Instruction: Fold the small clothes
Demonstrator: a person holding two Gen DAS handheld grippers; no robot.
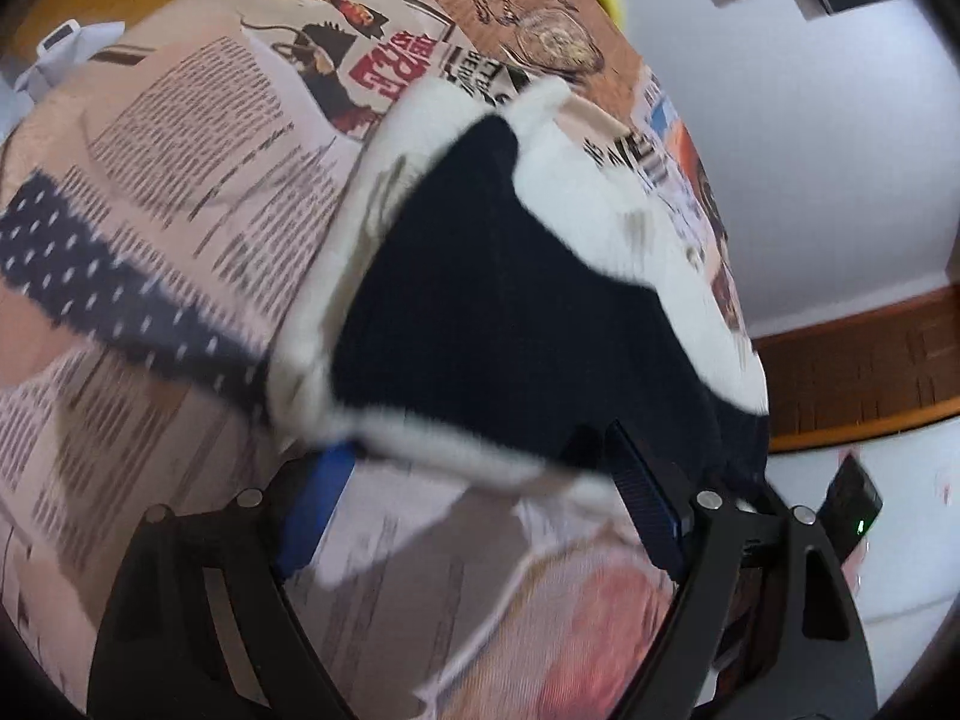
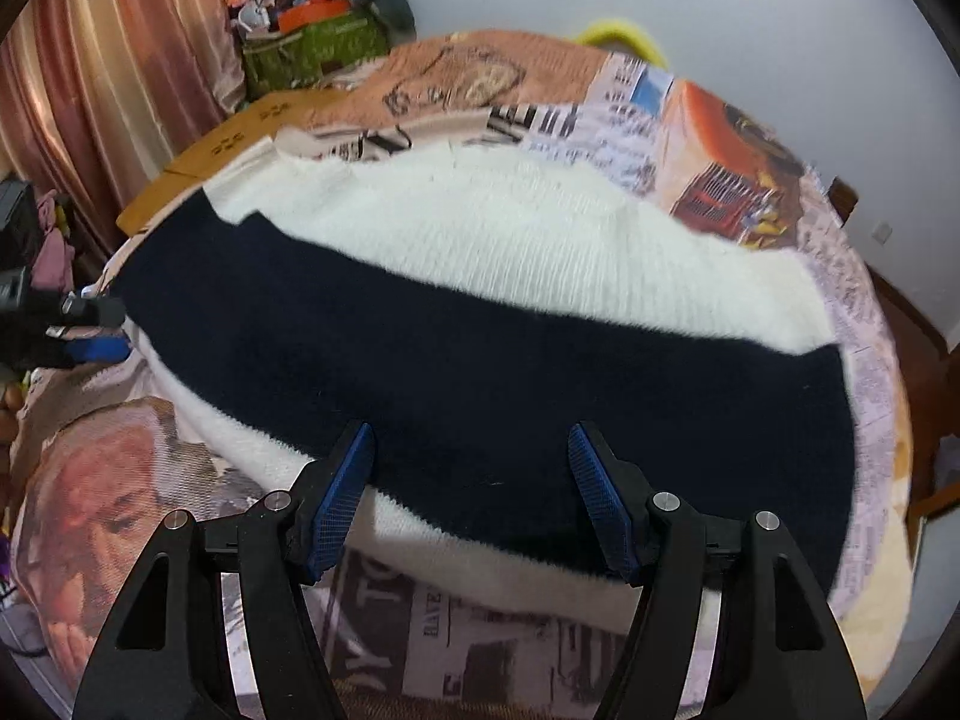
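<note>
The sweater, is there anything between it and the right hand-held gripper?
Nothing visible is in the way. The right hand-held gripper is open, its blue pads spread right over the near edge of the navy and white sweater, which lies on the newspaper-print cover. No other item sits between them.

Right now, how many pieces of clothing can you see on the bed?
2. A navy and white sweater lies spread across the bed's middle; a navy dotted garment lies beside it. Others may be hidden.
</note>
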